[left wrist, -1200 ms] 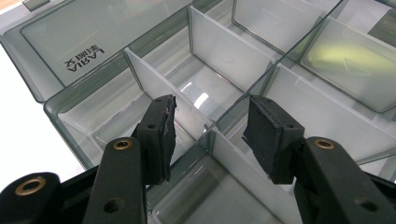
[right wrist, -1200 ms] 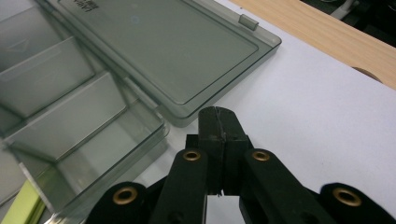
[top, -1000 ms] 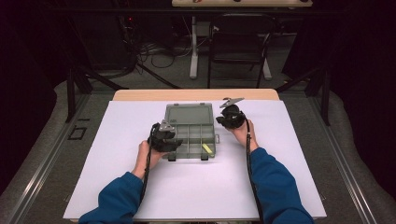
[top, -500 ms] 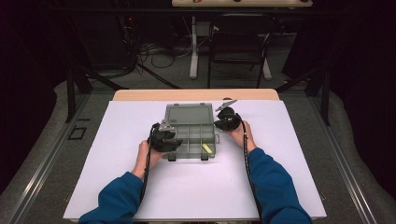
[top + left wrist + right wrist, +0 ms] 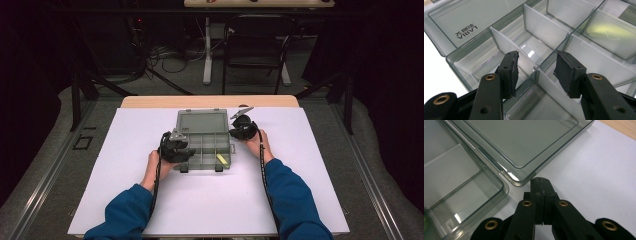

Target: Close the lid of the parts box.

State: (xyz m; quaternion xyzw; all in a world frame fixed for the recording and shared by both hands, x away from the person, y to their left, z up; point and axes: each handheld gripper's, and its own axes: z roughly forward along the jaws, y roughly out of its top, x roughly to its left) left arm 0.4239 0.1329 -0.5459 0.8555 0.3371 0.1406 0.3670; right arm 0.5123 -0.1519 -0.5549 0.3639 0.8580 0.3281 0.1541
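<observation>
A clear grey plastic organiser box [image 5: 184, 165] lies on the white table top, its lid [image 5: 202, 121] folded flat behind it. White dividers [image 5: 541, 27] split the tray into compartments, and a small yellow piece [image 5: 221, 159] lies in the front right one. My left gripper [image 5: 186, 150] is at the box's left side. Its jaws [image 5: 536, 68] are open and straddle a divider junction without pressing on it. My right gripper [image 5: 234, 131] is at the box's right side, shut with nothing in it, its tips [image 5: 541, 185] just off the lid's corner [image 5: 520, 180].
The white sheet [image 5: 125, 165] covers the table, with a strip of bare wood [image 5: 150, 101] along the far edge. Beyond the table stand a dark chair [image 5: 257, 55] and cables on the floor.
My right gripper has edged slightly left toward the box's corner. The left gripper and the box have stayed where they were.
</observation>
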